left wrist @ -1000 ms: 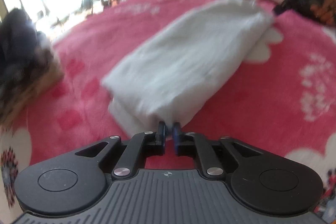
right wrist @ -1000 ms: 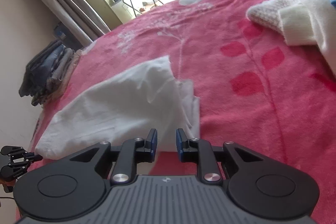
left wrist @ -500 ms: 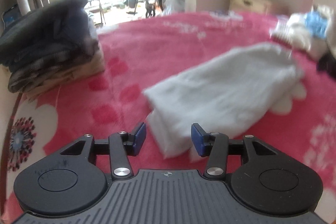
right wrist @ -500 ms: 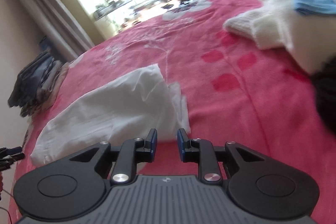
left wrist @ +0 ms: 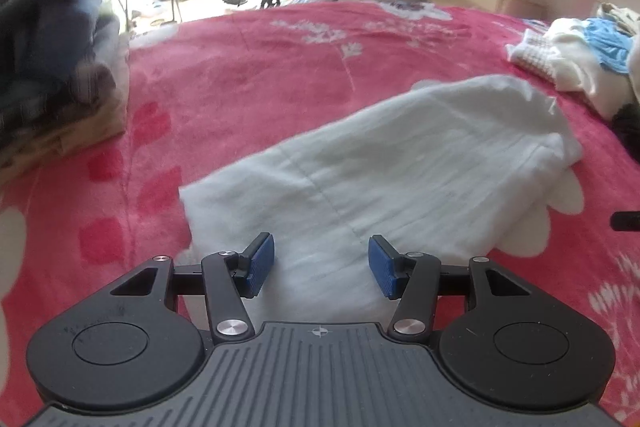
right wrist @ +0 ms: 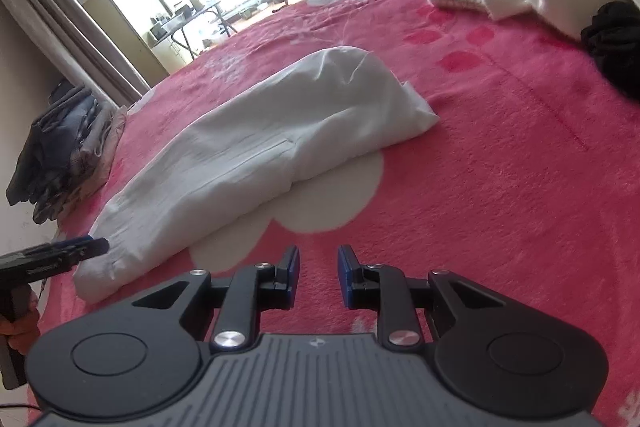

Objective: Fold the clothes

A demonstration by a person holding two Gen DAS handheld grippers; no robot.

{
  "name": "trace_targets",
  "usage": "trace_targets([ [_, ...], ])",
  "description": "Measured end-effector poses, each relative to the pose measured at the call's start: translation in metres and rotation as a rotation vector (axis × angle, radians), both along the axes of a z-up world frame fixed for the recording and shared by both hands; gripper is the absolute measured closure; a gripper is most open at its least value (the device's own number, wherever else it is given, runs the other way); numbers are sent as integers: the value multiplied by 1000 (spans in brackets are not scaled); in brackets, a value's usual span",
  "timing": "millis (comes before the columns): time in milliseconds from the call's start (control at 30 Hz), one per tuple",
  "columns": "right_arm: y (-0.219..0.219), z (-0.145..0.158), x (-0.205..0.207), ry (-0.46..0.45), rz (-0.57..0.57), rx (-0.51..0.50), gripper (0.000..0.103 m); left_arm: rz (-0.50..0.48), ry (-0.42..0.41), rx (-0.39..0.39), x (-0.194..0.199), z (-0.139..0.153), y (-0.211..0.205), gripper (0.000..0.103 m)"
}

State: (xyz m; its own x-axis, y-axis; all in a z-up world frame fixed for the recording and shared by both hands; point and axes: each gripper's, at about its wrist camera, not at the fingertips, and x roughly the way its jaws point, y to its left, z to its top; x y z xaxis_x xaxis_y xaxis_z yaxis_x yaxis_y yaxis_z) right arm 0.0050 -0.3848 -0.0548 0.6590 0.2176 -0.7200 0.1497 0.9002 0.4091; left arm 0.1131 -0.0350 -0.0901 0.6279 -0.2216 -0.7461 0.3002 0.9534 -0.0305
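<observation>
left fingers [left wrist: 260, 263] opening, empty, over the near end of the white garment [left wrist: 400, 171] lying lengthwise away on the pink blanket [left wrist: 248, 67]; right gripper [right wrist: 318, 277] slightly parted, empty, beside it, farther.

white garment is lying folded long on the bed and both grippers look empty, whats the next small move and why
Probably bring the left gripper down onto the near end of the white garment and close on it. Its jaws are opening with only cloth below them, nothing pinched. The right gripper hangs empty over the pink blanket, beside the garment. The garment is still one long strip, so another fold seems due.
</observation>
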Motion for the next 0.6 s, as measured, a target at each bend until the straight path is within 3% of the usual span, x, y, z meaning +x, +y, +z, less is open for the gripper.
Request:
trace_targets([
  [600, -9, -8, -4, 39, -15, 22, 79, 4, 18, 52, -2, -9, -13, 47],
])
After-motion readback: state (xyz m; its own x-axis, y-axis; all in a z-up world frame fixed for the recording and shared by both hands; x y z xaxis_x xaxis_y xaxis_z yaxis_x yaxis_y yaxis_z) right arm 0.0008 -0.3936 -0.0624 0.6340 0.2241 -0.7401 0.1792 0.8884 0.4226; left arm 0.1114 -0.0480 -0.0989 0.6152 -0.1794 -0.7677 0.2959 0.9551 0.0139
